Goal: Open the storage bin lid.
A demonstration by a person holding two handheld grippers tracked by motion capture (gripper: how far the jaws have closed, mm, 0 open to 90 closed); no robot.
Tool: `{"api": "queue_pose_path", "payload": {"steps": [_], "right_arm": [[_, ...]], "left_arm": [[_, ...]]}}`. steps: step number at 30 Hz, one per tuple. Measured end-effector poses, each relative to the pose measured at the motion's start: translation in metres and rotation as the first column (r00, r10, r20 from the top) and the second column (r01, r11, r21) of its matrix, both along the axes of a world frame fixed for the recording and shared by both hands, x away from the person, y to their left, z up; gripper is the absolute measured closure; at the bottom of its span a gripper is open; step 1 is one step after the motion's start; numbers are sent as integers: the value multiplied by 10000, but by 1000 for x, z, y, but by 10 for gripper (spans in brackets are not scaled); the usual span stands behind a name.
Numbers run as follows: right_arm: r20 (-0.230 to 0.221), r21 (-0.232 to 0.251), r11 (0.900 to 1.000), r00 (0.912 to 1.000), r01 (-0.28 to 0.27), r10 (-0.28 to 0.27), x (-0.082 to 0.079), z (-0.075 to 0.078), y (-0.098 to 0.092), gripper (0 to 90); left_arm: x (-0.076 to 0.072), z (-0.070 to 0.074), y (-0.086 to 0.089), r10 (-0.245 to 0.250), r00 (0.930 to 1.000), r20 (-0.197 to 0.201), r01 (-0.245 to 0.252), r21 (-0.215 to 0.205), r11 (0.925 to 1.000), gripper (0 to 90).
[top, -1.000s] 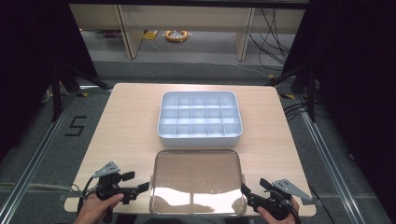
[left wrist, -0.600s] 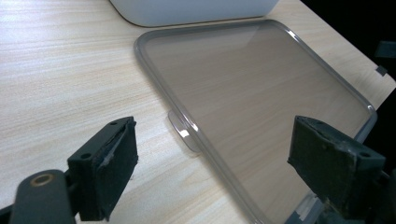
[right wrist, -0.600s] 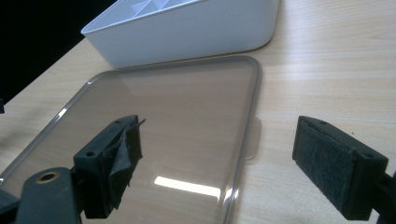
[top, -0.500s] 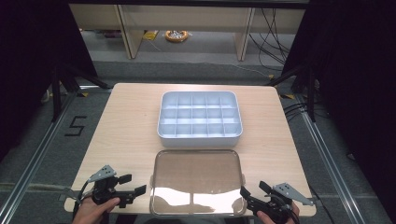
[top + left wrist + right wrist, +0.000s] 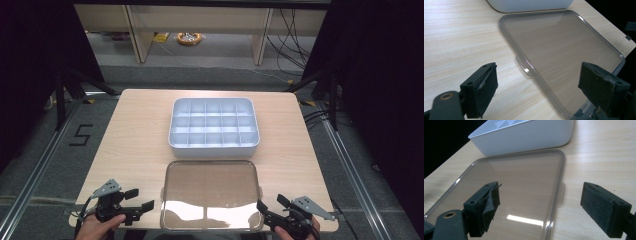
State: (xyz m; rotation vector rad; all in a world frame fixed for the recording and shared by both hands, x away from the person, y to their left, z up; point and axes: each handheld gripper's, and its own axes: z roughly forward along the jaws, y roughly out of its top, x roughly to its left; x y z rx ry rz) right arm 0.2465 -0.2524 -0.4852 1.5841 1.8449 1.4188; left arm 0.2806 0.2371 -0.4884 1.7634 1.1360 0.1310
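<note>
Lid [image 5: 211, 194], clear and flat, lies at the table's [image 5: 135, 130] near edge just in front of the white divided tray [image 5: 214, 127]; left gripper [image 5: 139, 200] and right gripper [image 5: 267, 206] flank it, jaws spread and empty; best to pinch each side tab [image 5: 523, 65] squarely and lift evenly.

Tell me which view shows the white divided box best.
The high view: the white divided box shows whole, its grid of compartments open to the camera. The right gripper view gives its near wall and one corner of dividers; the left gripper view a strip of wall.
</note>
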Motion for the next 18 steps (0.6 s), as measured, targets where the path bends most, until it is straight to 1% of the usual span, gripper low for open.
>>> {"api": "queue_pose_path", "payload": {"steps": [5, 6, 7, 11, 12, 14, 16, 17, 18], "right_arm": [[-38, 19, 10000, 10000, 17, -17, 0, 0, 0, 166], [9, 66, 10000, 10000, 3, -3, 0, 0, 0, 166], [-186, 312, 9995, 9998, 79, -73, -1, 0, 2, 166], [-209, 333, 9994, 9998, 57, -50, -1, 0, 2, 166], [-24, 71, 10000, 10000, -47, 48, 1, -1, 0, 166], [-177, 147, 9999, 9998, -18, 21, 0, -1, 0, 166], [-146, 171, 9999, 9999, -17, 19, 1, -1, 0, 167], [-43, 83, 10000, 10000, -34, 34, 2, -2, -1, 167], [-227, 224, 9997, 9997, 99, -94, 0, -1, 1, 167]], "left_arm": [[0, -1, 0, -6, 10000, -7, 6, 4, 10000, 147], [0, -1, 0, -6, 10000, -6, 6, -3, 10000, 147], [0, -1, 0, -7, 10000, -6, 7, -6, 10000, 147], [0, -1, 0, 66, 10000, -2, -66, -6, 10000, 147], [0, -1, 0, 93, 10000, 20, -93, -32, 10000, 147], [0, -1, 0, 69, 10000, -12, -69, 19, 10000, 147], [0, -1, 0, 78, 10000, -14, -78, 11, 10000, 147], [0, -1, -1, 66, 10000, -42, -66, 6, 10000, 147], [0, -1, 0, 49, 10000, -53, -49, 14, 10000, 148]]}}
